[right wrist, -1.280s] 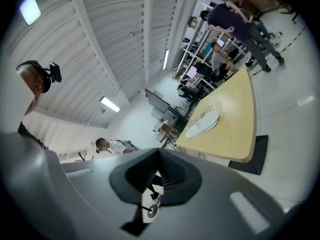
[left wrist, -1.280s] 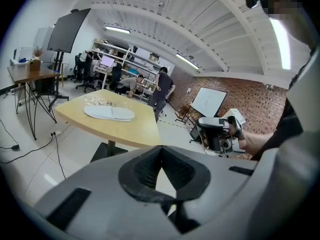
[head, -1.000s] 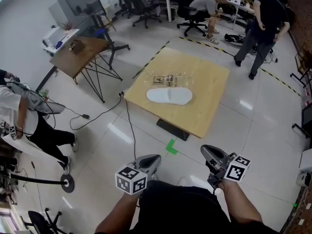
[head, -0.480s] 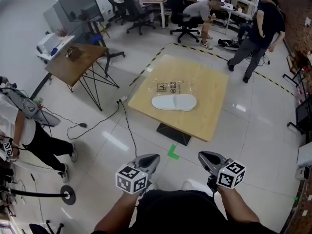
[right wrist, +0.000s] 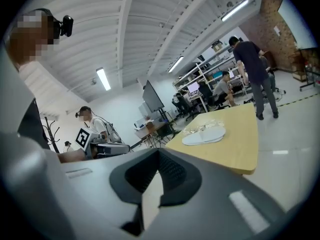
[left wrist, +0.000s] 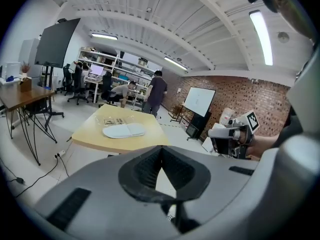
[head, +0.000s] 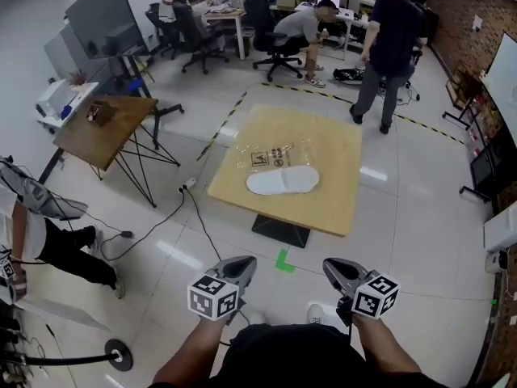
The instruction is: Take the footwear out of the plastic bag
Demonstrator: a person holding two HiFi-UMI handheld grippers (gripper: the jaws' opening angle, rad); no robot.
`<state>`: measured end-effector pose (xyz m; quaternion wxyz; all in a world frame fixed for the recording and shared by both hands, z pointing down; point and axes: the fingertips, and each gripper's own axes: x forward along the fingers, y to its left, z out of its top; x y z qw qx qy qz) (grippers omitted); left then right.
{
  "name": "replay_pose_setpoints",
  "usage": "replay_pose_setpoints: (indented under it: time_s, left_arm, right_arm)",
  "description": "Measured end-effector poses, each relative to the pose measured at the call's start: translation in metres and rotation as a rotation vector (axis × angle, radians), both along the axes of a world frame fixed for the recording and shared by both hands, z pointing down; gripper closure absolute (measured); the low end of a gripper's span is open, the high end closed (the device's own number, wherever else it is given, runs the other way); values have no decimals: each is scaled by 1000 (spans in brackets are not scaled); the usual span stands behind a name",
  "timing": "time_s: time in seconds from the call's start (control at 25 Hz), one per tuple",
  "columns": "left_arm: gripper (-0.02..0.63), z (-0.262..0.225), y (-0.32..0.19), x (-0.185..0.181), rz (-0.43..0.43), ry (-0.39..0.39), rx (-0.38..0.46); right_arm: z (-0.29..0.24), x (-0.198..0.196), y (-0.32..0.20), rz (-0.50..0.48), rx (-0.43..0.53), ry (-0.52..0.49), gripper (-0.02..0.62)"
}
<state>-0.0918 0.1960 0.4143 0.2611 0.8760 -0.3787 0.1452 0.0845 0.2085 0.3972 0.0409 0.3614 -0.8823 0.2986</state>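
Open floor separates me from the table [head: 339, 204], with a green tape mark [head: 283, 261] just off its near edge (only the head view shows that). The white slipper [head: 282, 180] lies mid-table, touching the clear plastic bag [head: 271, 152] on its far side. My left gripper [head: 242, 263] and right gripper [head: 331, 267] hang short of the table, well apart from the slipper, jaws pressed together, empty.

Left gripper [head: 245, 263] and right gripper [head: 330, 266] closed, empty, side by side
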Motion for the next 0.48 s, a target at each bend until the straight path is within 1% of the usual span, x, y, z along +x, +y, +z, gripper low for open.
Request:
replay_pose_setpoints:
  time_s: [0.12, 0.28, 0.48]
  left_arm:
    - [600, -3, -5, -4, 14, 9, 8]
    - [600, -3, -7, -3, 30, 18, 11]
    - [600, -1, -8, 0, 35, 28, 9]
  right_arm:
    - [-3, -6, 1, 7, 7, 20, 595]
    - [-4, -9, 2, -2, 26, 71, 595]
    - [0, -6, 0, 7, 9, 81, 595]
